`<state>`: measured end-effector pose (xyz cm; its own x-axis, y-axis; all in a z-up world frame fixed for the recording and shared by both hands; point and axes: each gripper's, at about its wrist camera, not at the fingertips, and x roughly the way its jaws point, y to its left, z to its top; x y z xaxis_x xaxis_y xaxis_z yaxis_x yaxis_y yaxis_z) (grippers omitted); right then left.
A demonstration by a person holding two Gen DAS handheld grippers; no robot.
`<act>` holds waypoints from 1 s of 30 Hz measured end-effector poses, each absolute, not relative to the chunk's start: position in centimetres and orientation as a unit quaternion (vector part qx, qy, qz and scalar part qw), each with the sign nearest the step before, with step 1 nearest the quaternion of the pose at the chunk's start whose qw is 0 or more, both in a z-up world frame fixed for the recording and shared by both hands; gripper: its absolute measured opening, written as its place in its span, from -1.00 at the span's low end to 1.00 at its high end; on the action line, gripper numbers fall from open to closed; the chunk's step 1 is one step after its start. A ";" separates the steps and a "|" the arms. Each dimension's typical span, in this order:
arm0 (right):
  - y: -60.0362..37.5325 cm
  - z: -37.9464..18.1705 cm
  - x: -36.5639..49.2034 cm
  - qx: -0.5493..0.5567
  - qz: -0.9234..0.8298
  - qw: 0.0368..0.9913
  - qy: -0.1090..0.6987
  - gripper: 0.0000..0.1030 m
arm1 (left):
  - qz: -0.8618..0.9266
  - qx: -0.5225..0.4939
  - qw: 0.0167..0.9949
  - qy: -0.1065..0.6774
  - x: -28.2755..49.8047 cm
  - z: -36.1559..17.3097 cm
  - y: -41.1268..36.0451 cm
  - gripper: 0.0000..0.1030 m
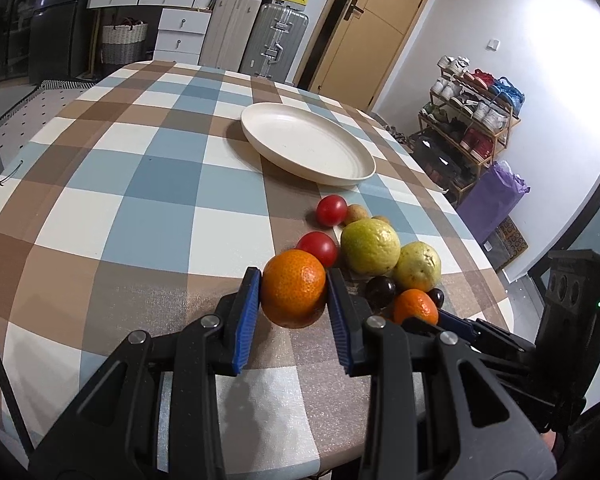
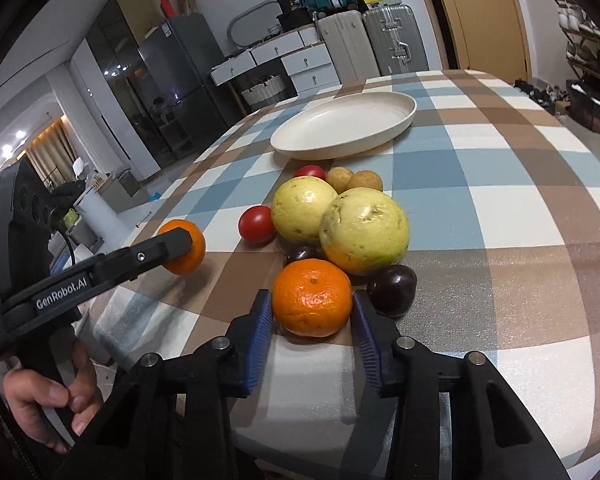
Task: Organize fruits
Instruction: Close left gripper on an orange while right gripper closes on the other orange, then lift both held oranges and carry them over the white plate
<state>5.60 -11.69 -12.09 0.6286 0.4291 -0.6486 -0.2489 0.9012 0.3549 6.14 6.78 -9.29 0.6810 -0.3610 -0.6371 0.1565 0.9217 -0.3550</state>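
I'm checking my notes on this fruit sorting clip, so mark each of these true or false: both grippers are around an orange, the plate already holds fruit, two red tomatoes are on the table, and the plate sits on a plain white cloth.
1. Each gripper has an orange between its fingers: true, the left gripper around one orange, the right gripper around another orange.
2. The plate holds fruit: false, it is empty.
3. Two red tomatoes are on the table: true.
4. The cloth is plain white: false, the tablecloth is checked blue, brown and white.
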 end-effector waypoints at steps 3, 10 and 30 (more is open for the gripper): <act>-12.0 -11.5 5.2 0.119 0.198 0.899 0.372 -0.21 | -0.144 -0.135 0.906 0.374 6.2 -9.2 6.7 -0.42; -12.8 -8.9 5.2 0.131 0.234 0.904 0.332 -0.21 | -0.155 -0.133 0.906 0.371 6.9 -7.5 6.2 -0.42; -17.1 -3.3 14.0 0.173 0.291 0.900 0.273 -0.21 | -0.190 -0.126 0.899 0.373 16.8 -1.4 4.0 -0.42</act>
